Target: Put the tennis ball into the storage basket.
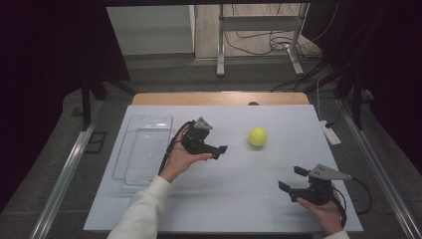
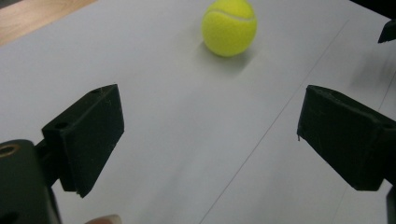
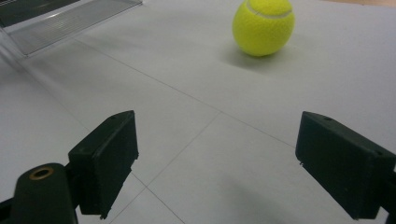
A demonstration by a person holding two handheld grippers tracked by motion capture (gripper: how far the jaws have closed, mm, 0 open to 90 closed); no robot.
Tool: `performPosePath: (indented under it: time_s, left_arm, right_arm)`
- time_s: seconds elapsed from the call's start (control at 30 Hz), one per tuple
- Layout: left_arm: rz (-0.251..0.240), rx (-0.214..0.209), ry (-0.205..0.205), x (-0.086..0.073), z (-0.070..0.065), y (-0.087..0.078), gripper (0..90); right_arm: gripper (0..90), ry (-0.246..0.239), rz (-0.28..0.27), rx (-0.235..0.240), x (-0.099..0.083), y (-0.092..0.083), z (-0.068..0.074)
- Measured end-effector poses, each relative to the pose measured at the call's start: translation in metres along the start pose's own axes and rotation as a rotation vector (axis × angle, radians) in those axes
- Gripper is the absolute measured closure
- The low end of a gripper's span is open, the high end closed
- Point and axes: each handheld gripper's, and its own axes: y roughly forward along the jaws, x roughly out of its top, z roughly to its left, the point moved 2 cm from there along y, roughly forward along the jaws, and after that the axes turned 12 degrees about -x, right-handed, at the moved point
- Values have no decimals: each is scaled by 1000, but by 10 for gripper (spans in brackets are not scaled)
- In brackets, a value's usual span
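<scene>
Both claws are nearest the lens, each spread wide and empty: the left claw (image 1: 219, 152) hovers mid-tabletop, the right claw (image 1: 292, 179) low at the near right. Between and beyond them the ball (image 1: 258, 136) sits alone on the white tabletop (image 1: 239, 209), well right of the clear tray (image 1: 144, 147). To grasp it well, I would centre the ball between the 2 jaws at its widest line, then close gently so it cannot roll. Left hand (image 1: 180, 158) is raised, its claw pointing at the ball.
</scene>
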Motion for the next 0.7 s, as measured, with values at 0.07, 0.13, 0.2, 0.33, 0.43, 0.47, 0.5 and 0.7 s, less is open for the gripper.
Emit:
performPosePath:
  time_s: [0.07,0.13,0.2,0.33,0.43,0.47,0.5,0.7]
  left_arm:
    - [-1,-2,1,2,0,3,78]
    - [9,-2,2,3,0,5,78]
    - [16,-3,1,4,0,8,78]
    - [24,-9,7,5,0,12,76]
    - [32,-11,9,6,0,15,76]
    - [31,-12,6,6,1,16,76]
    - [32,-10,7,7,1,16,76]
    - [35,-15,6,10,3,18,77]
  right_arm:
    - [130,0,1,5,0,-1,0]
    - [131,2,-2,8,0,-1,0]
    - [130,4,-7,12,0,-3,0]
    - [130,-1,-14,15,1,-3,1]
    - [130,-10,-5,16,1,-1,2]
    - [130,-10,-4,15,1,-1,2]
    - [130,-9,-5,14,1,-1,2]
    - [130,-11,5,7,0,0,3]
